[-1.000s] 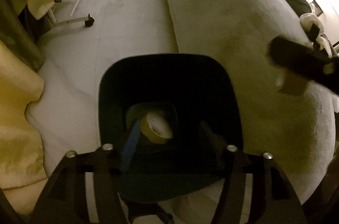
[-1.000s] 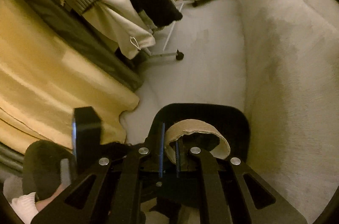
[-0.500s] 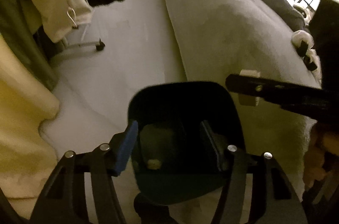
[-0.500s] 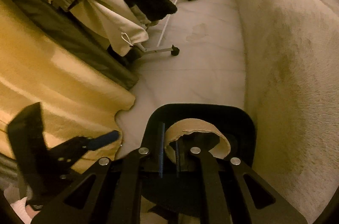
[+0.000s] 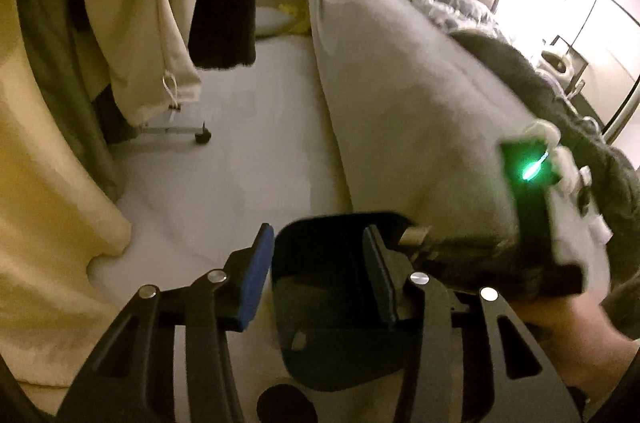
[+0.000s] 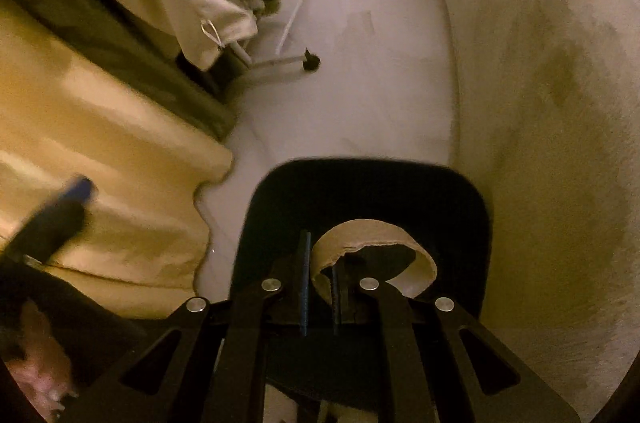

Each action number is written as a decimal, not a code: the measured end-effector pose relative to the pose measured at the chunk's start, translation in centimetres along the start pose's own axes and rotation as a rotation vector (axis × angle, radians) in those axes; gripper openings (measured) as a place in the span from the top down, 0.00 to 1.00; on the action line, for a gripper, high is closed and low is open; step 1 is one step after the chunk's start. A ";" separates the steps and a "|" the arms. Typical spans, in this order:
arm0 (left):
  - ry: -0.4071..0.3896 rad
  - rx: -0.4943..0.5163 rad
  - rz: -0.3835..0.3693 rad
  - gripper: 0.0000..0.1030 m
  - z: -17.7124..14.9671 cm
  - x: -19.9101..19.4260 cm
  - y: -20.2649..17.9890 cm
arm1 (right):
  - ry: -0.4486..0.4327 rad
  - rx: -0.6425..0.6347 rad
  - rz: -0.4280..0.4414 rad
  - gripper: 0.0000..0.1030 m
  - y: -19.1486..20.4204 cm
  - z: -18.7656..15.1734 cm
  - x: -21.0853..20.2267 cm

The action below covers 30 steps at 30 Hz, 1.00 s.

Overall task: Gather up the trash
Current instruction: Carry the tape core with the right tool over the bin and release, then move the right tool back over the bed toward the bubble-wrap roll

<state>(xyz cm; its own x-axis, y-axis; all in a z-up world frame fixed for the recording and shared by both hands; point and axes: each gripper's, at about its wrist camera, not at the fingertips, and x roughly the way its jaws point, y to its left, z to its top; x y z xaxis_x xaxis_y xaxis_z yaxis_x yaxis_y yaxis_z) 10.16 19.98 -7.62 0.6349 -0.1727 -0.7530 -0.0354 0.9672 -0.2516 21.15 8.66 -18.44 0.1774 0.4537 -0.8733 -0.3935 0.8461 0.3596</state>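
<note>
A black bin (image 6: pixel 360 171) stands on the pale floor. Just above its opening hangs a brown cardboard tape ring (image 6: pixel 372 235), with my right gripper (image 6: pixel 320 263) shut on its wall. In the left wrist view the bin (image 5: pixel 340 223) lies below and ahead of my left gripper (image 5: pixel 318 271). Its blue-padded jaws are closing with nothing between them. A small pale scrap (image 5: pixel 298 339) lies inside the bin. The right gripper's body, with a green light (image 5: pixel 528 175), reaches in from the right, and a person's hand (image 5: pixel 568 327) holds it. The left gripper's blue pad (image 6: pixel 80 189) shows blurred at the left.
A grey plush bed edge (image 5: pixel 400 103) runs along the right. Clothes (image 5: pixel 160 23) hang from a wheeled rack with a caster (image 5: pixel 202 137) at the left. A yellow blanket (image 6: pixel 100 163) bulges beside the bin. Pale floor (image 5: pixel 260 143) stretches ahead.
My left gripper has lifted up and back from inside the bin, and its jaws have narrowed. My right gripper has sunk toward the bin with the ring still held.
</note>
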 end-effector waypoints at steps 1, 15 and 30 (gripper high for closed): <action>-0.011 -0.002 -0.006 0.55 0.2 -0.4 -0.2 | 0.009 -0.005 -0.012 0.92 0.0 -0.2 0.3; -0.132 0.068 -0.031 0.58 1.8 -4.1 -2.8 | 0.151 -0.015 -0.124 0.43 -0.7 -2.4 3.7; -0.226 0.125 -0.052 0.57 3.3 -7.1 -6.5 | 0.095 -0.119 -0.115 0.43 0.6 -3.1 -1.2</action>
<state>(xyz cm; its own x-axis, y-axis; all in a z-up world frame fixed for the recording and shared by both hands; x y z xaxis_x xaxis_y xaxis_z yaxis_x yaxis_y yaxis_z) 8.41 15.56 1.35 0.7900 -0.1901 -0.5829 0.0884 0.9761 -0.1985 17.89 7.76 -18.24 0.1440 0.3225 -0.9356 -0.4806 0.8492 0.2187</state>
